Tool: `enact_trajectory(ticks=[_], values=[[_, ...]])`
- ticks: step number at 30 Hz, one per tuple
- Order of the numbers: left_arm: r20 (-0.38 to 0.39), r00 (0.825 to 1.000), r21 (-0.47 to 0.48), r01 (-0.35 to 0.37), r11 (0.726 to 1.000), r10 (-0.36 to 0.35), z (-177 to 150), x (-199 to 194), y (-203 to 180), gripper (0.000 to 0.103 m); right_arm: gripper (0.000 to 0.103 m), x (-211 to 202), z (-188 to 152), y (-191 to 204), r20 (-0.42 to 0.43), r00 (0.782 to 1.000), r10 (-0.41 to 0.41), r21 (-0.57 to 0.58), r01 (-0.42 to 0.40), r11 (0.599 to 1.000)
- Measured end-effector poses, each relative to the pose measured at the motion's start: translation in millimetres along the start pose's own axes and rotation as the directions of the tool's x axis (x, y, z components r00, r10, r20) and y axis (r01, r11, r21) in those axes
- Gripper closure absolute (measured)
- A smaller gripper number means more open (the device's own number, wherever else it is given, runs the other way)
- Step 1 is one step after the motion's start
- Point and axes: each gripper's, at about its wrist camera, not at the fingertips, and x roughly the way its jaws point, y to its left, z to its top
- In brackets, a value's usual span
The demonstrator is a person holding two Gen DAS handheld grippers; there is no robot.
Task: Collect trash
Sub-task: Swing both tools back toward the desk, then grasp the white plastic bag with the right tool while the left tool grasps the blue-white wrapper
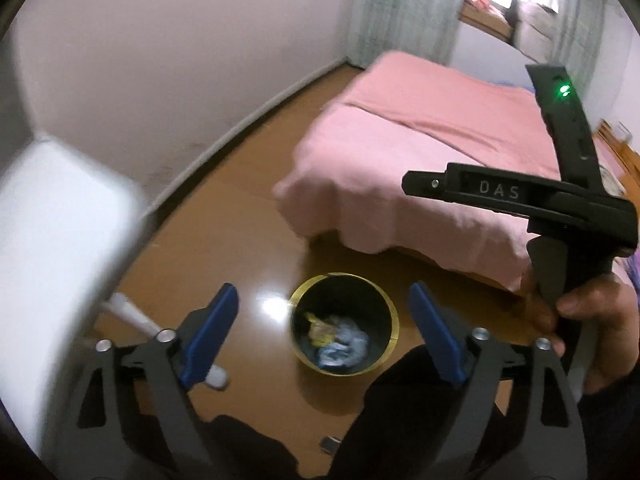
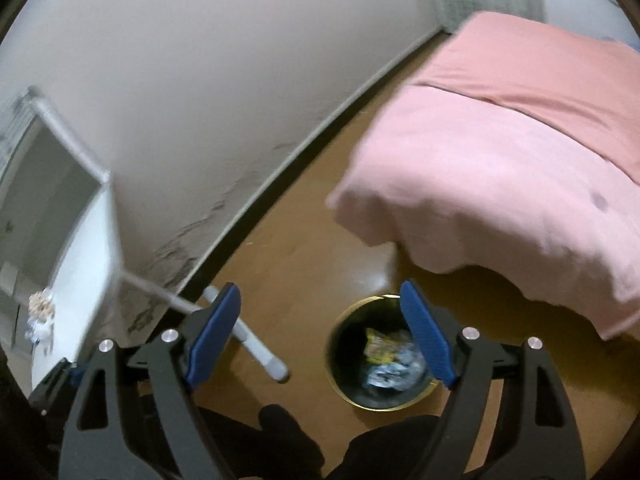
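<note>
- The raised letters "DAS" read on the black body of the right gripper [image 1: 520, 200], seen at the right of the left wrist view, where a green light glows on its upright arm and a hand [image 1: 592, 320] grips its handle.
- A pink bed [image 1: 420, 152] fills the upper right of both views; a white table [image 1: 52, 248] blurs at the left, its white leg [image 2: 256, 344] slanting to the brown floor [image 1: 240, 208]. A crumpled scrap [image 2: 40, 316] lies at the left edge of the right wrist view.
- The black bin [image 1: 344, 322], gold-rimmed, stands on the floor holding yellow and blue trash [image 1: 340, 338].
- The left gripper [image 1: 322, 334] hangs over the bin, jaws wide and empty, the bin framed between the 2 blue pads.
- The right gripper's jaws also stand wide and empty, the bin beneath its right-hand pad.
</note>
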Motion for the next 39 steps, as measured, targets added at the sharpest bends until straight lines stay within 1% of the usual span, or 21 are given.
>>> enact_trajectory(ticks=[2,5,7,8,11,12,14,15,17,18,21,23,25,28,29,31,32,34,35,36,39], values=[[0.029,0.998,-0.039,-0.051,0.998,0.053,-5,-23,25,0.012,0.024,3,3,33,-0.002,0.999,0.039,-0.052,-0.039,0.998],[0.058,0.988,-0.127,-0.136,0.983,0.144,-18,-58,74,0.012,0.024,9,2,95,-0.013,0.994,0.112,-0.155,-0.112,0.981],[0.062,0.972,-0.216,-0.207,0.954,0.225,-32,-84,117,0.012,0.024,15,-4,147,-0.038,0.985,0.168,-0.241,-0.172,0.955],[0.060,0.967,-0.247,-0.228,0.942,0.249,-37,-92,132,0.012,0.024,18,-8,164,-0.049,0.981,0.185,-0.270,-0.191,0.944],[0.043,0.938,-0.363,-0.305,0.880,0.343,-63,-125,184,0.012,0.024,27,-27,236,-0.104,0.962,0.254,-0.380,-0.274,0.884],[0.028,0.922,-0.409,-0.342,0.846,0.386,-77,-139,205,0.012,0.024,30,-35,263,-0.129,0.952,0.278,-0.416,-0.307,0.856],[0.010,0.905,-0.458,-0.373,0.807,0.425,-93,-155,226,0.012,0.024,36,-49,302,-0.169,0.934,0.313,-0.463,-0.356,0.812],[-0.001,0.895,-0.489,-0.390,0.780,0.447,-105,-167,239,0.012,0.024,40,-57,326,-0.194,0.924,0.329,-0.488,-0.382,0.785],[-0.023,0.877,-0.531,-0.417,0.738,0.479,-125,-185,257,0.012,0.024,46,-72,359,-0.227,0.911,0.345,-0.521,-0.413,0.747],[-0.040,0.864,-0.556,-0.437,0.707,0.502,-138,-197,268,0.012,0.024,50,-79,378,-0.246,0.905,0.348,-0.540,-0.426,0.726],[-0.072,0.841,-0.599,-0.466,0.651,0.536,-167,-221,286,0.012,0.024,56,-100,424,-0.289,0.888,0.359,-0.579,-0.461,0.673],[-0.089,0.829,-0.623,-0.479,0.618,0.552,-181,-234,296,0.012,0.024,61,-112,443,-0.313,0.878,0.361,-0.591,-0.478,0.650],[-0.105,0.815,-0.641,-0.493,0.588,0.569,-195,-246,305,0.012,0.024,66,-123,462,-0.322,0.879,0.352,-0.608,-0.477,0.635],[-0.124,0.802,-0.660,-0.506,0.555,0.584,-210,-257,317,0.012,0.026,74,-134,480,-0.307,0.897,0.317,-0.645,-0.441,0.624],[-0.129,0.801,-0.667,-0.506,0.547,0.585,-215,-261,321,0.012,0.030,76,-136,485,-0.300,0.903,0.308,-0.653,-0.430,0.623],[-0.136,0.801,-0.681,-0.503,0.532,0.584,-221,-266,325,0.012,0.033,81,-139,496,-0.281,0.916,0.286,-0.669,-0.400,0.626],[-0.136,0.801,-0.685,-0.501,0.529,0.582,-223,-268,327,0.012,0.036,85,-140,500,-0.277,0.920,0.277,-0.673,-0.391,0.627],[-0.142,0.799,-0.694,-0.501,0.517,0.584,-225,-272,330,0.012,0.047,93,-142,506,-0.281,0.925,0.257,-0.676,-0.381,0.631],[-0.140,0.800,-0.699,-0.497,0.514,0.583,-223,-273,333,0.012,0.061,96,-143,508,-0.283,0.927,0.245,-0.675,-0.374,0.636],[-0.139,0.802,-0.702,-0.493,0.514,0.580,-221,-271,335,0.012,0.070,99,-143,508,-0.286,0.928,0.239,-0.675,-0.372,0.637],[-0.140,0.812,-0.716,-0.478,0.508,0.567,-212,-266,344,0.012,0.072,97,-142,507,-0.288,0.923,0.254,-0.661,-0.384,0.645]])
